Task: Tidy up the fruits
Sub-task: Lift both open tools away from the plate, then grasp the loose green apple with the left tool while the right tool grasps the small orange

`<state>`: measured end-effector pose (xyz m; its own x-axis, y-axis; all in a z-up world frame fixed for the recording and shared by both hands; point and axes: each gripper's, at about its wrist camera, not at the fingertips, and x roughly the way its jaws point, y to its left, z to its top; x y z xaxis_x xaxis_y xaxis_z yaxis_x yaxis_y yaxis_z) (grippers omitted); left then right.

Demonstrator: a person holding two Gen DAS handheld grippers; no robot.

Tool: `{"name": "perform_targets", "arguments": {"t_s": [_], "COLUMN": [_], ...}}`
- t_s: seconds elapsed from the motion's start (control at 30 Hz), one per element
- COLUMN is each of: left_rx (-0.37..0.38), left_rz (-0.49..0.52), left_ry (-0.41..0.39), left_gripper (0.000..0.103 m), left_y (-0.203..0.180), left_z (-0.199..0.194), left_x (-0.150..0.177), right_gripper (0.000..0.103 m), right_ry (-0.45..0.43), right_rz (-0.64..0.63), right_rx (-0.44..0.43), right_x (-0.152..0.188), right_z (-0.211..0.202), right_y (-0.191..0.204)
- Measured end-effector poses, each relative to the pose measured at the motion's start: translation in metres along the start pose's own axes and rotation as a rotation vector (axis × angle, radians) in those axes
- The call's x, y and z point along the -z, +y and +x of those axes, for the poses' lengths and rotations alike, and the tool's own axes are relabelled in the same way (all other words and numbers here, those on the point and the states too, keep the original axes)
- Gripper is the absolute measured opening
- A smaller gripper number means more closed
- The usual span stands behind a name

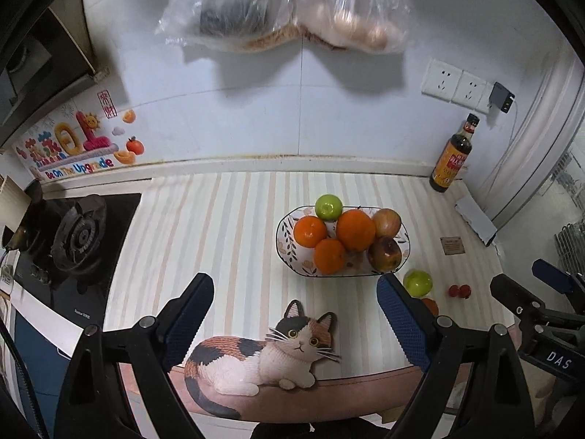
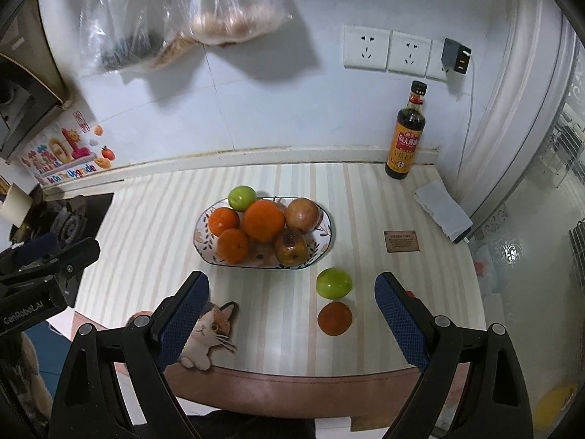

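Both grippers hang over the counter with jaws spread wide and nothing between them. Ahead of the left gripper (image 1: 296, 314) sits the fruit plate (image 1: 285, 226), already heaped. Between the right gripper's (image 2: 292, 314) fingers lie a green apple (image 2: 333, 283) and a tomato (image 2: 335, 318), not yet sorted, so it looks poised for them.

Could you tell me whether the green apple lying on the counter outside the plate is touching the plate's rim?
Apart. The right wrist view shows striped counter between the loose green apple and the plate's rim.
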<state>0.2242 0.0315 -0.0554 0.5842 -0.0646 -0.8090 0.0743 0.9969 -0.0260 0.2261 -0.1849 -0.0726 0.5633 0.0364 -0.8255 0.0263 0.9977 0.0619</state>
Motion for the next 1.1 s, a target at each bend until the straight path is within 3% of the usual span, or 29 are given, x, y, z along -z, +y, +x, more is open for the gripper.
{"name": "perform_targets", "arguments": {"t_s": [0.3,0.63,0.73,0.8,0.9,1.1], "left_rx": [0.007,0.016,0.019,0.014,0.011,0.046], "left_rz": [0.004,-0.008,-0.008,0.003,0.023,0.092], "left_ry": [-0.023,0.008,0.022,0.035,0.047,0.149], "left_gripper": [0.092,0.091,0.092,0.101,0.102,0.102], "left_y": [-0.004,-0.010,-0.013,-0.018,-0.031,-0.074], "left_z": [-0.017,-0.007,0.001,0.011,0.029,0.090], "left_x": [0.004,0.004,0.000,-0.003,-0.009,-0.013], "right_gripper": [0.094,0.094,0.094,0.095,0.095,0.095], "right_ry": [-0.028,-0.010,0.011,0.027,0.058,0.213], "right_rz": [0.023,0.070,0.116,0.151,0.217,0.382], "right_rx": [-0.014,-0.035,-0.027,-0.009,0.022,-0.017], "right_x": [-0.001,-0.004,-0.004,-0.004,0.001,0.027], "right_z": [-0.022,-0.006,0.006,0.016,0.035,0.113], "right_y": [-0.002,-0.014,-0.032,-0.048,-0.083,-0.153]}}
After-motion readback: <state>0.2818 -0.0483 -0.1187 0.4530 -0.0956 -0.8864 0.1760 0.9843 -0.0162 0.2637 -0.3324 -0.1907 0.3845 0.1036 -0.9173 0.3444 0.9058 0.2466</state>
